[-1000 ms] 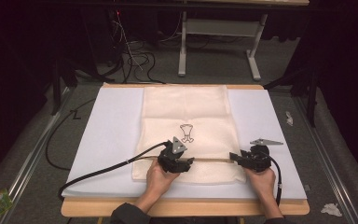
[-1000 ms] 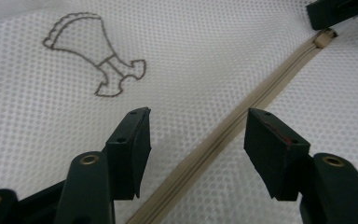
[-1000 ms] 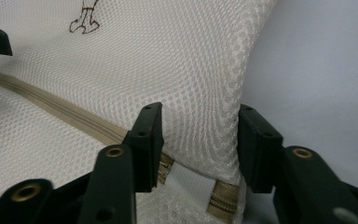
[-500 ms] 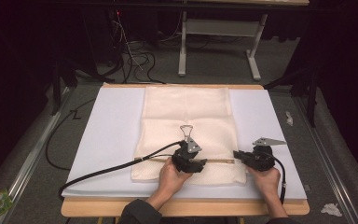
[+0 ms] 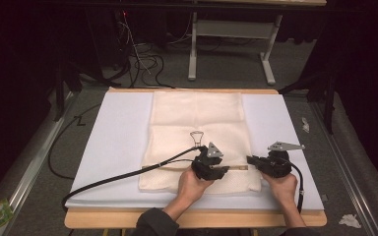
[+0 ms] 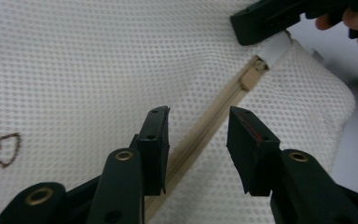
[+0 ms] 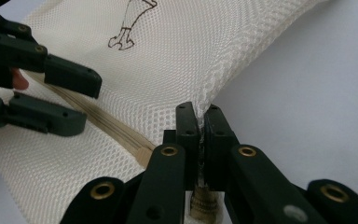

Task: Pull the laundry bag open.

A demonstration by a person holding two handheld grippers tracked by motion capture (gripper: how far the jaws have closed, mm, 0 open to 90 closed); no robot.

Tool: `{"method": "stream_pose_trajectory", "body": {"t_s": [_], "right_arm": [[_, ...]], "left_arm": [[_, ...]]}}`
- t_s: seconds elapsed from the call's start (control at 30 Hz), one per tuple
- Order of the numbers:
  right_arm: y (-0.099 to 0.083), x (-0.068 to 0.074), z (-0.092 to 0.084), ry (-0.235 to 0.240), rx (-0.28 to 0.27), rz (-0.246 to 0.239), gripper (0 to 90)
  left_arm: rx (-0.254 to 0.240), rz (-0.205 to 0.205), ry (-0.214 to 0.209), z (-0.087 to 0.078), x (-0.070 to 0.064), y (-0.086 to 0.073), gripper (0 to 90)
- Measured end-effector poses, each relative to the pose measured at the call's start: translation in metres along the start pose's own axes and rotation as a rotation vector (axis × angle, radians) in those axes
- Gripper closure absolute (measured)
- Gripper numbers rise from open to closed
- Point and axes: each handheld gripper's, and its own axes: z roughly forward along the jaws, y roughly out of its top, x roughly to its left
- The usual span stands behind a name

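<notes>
A cream mesh laundry bag [image 5: 197, 137] lies flat on the white pad covering the counter [image 5: 118, 142], its zipper [image 6: 205, 128] running along the near end, toward six o'clock in the high view. The right gripper [image 7: 198, 122] has its jaws clamped shut on a fold of mesh at the bag's edge beside the zipper's end, most likely to anchor the fabric and keep the zipper line taut while the other hand works. The left gripper [image 6: 196, 140] hovers over the zipper tape with its jaws partly open, one on each side; they have just been closing, yet the pads do not press on anything. In the left gripper view the right gripper's jaws sit at one o'clock, pinching a white tab where the tape ends. Whether that tab is the slider's pull or a fabric stop is hard to make out, and the slider itself cannot be identified. A brown printed figure [image 5: 196, 138] on the bag is cut off in both gripper views.
</notes>
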Motion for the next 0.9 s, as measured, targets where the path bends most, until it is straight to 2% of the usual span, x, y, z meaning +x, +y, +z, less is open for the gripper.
{"method": "stream_pose_trajectory", "body": {"t_s": [0.07, 0.17, 0.2, 0.27, 0.33, 0.37, 0.47, 0.57, 0.67, 0.8, 0.9], "right_arm": [[0.001, 0.001, -0.001, 0.012, -0.009, -0.006, 88.3], [0.005, 0.001, -0.002, 0.015, -0.005, -0.020, 88.4], [0.006, 0.001, -0.003, 0.017, -0.005, -0.022, 88.4], [0.008, 0.002, -0.003, 0.016, -0.003, -0.033, 88.4], [0.008, 0.002, -0.002, 0.019, -0.002, -0.031, 88.5], [0.008, 0.003, -0.001, 0.024, 0.001, -0.025, 88.5], [0.010, 0.006, -0.002, 0.029, 0.015, -0.020, 88.5], [0.011, 0.010, -0.002, 0.026, 0.016, -0.037, 88.6], [0.009, 0.011, 0.000, 0.033, 0.005, -0.027, 88.6], [0.007, 0.009, 0.002, 0.036, 0.012, -0.013, 88.6], [0.009, 0.009, 0.001, 0.037, 0.018, -0.027, 88.6]], "left_arm": [[0.006, -0.018, -0.030, 0.003, 0.000, 0.001, 59.8], [-0.004, -0.035, -0.042, 0.004, 0.002, 0.003, 60.5], [0.001, -0.037, -0.048, 0.005, 0.001, 0.003, 60.6], [0.010, -0.014, -0.050, 0.007, -0.002, 0.004, 60.9], [0.006, -0.021, -0.086, 0.009, -0.004, 0.006, 63.3], [0.000, -0.012, -0.075, 0.009, -0.007, 0.008, 63.6], [-0.026, -0.017, -0.088, 0.010, -0.008, 0.008, 64.3], [-0.009, -0.016, -0.090, 0.015, -0.007, 0.005, 64.4], [0.009, -0.018, -0.101, 0.018, -0.007, 0.002, 64.9], [-0.003, -0.018, -0.115, 0.019, -0.009, 0.003, 69.1], [-0.004, -0.017, -0.119, 0.023, -0.010, 0.002, 69.1]]}}
